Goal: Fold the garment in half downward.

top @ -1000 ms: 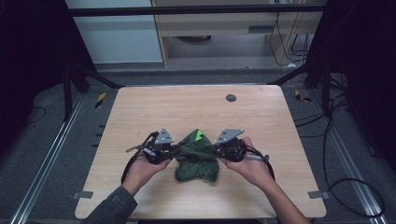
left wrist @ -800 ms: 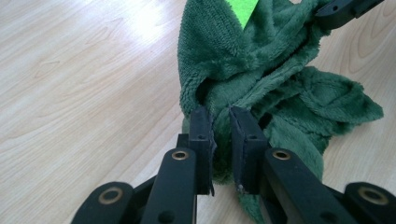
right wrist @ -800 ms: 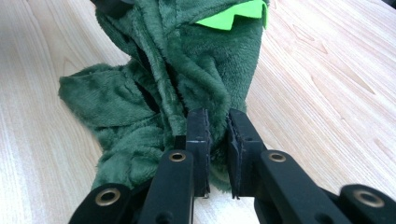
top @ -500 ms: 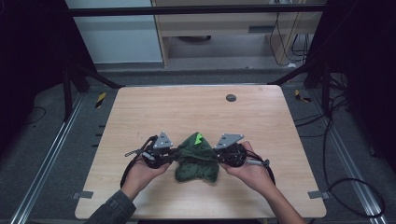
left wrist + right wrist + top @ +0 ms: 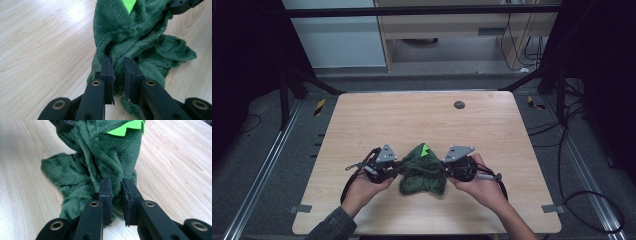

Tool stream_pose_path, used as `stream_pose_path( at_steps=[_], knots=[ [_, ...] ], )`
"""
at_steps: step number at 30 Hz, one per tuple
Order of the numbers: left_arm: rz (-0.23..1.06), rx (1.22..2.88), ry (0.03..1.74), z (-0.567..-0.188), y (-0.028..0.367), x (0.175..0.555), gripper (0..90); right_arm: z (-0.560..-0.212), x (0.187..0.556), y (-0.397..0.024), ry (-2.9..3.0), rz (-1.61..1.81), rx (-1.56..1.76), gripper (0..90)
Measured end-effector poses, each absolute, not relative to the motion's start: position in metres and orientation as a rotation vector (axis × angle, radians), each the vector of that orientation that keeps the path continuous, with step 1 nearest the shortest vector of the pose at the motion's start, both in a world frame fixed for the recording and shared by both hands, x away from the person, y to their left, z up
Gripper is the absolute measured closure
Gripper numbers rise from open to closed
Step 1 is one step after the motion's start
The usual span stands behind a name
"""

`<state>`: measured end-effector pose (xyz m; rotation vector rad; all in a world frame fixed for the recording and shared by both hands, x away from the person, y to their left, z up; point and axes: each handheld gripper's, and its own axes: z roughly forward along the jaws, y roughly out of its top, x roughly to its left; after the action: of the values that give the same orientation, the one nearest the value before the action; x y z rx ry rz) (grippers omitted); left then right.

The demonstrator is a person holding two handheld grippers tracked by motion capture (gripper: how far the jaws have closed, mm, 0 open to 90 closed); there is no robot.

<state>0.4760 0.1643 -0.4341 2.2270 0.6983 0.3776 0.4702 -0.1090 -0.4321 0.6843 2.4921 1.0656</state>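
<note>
Slippage is the risk: the dark green fleece garment [image 5: 423, 172] (bunched at the near table [image 5: 412, 115] edge) is pinched thinly by left gripper [image 5: 118, 65] and right gripper [image 5: 116, 185], so tugging may free it.

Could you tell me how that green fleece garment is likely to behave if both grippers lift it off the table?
The green fleece garment would probably sag and droop, since it already lies crumpled in soft folds. Its plush pile should grip rather than slip between the pinching left gripper and right gripper. It looks light, unlikely to roll.
</note>
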Motion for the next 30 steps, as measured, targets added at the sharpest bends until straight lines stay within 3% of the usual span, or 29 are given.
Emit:
stream_pose_path(
  at_steps=[30],
  knots=[
    [0.371,2.206,0.694,-0.444,0.169,0.46,75.5,-0.437,0.453,-0.107,2.51,1.086,0.666,77.7]
  ],
)
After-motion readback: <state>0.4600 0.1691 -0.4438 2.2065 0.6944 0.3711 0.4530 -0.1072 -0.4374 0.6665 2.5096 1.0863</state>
